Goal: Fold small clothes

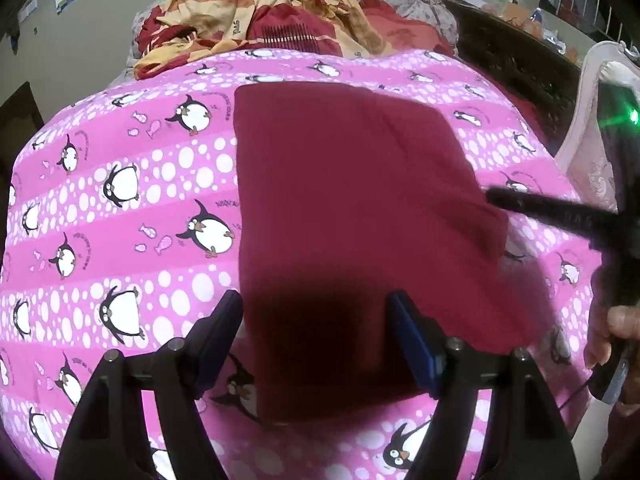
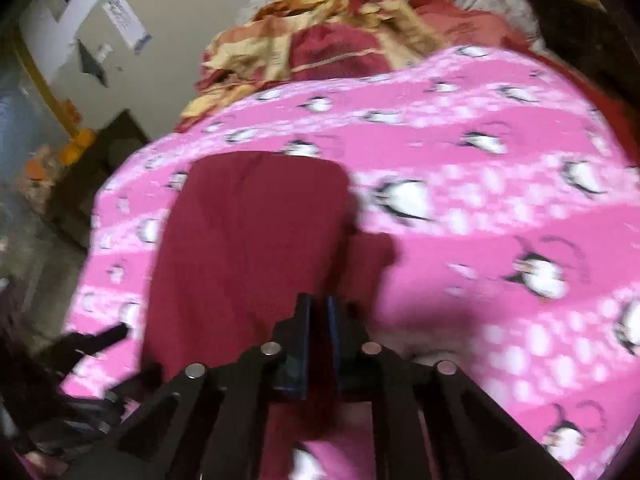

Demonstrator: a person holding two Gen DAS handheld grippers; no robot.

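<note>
Garment: a dark red cloth [image 1: 352, 208] lies on the pink penguin sheet [image 1: 120, 200], already a neat rectangle with straight edges, so at least one fold seems done.
Left gripper [image 1: 316, 336]: jaws spread wide, holding nothing, above the near part of the cloth.
Right gripper [image 2: 319, 340]: jaws pressed together, pinching a fold of the red cloth at its right side.
Left to do: probably one more fold across.
Pile behind: red and yellow clothes [image 1: 256, 20], unfolded.

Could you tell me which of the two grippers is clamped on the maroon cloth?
The right gripper: its jaws pinch the maroon cloth; the left gripper is open.
</note>
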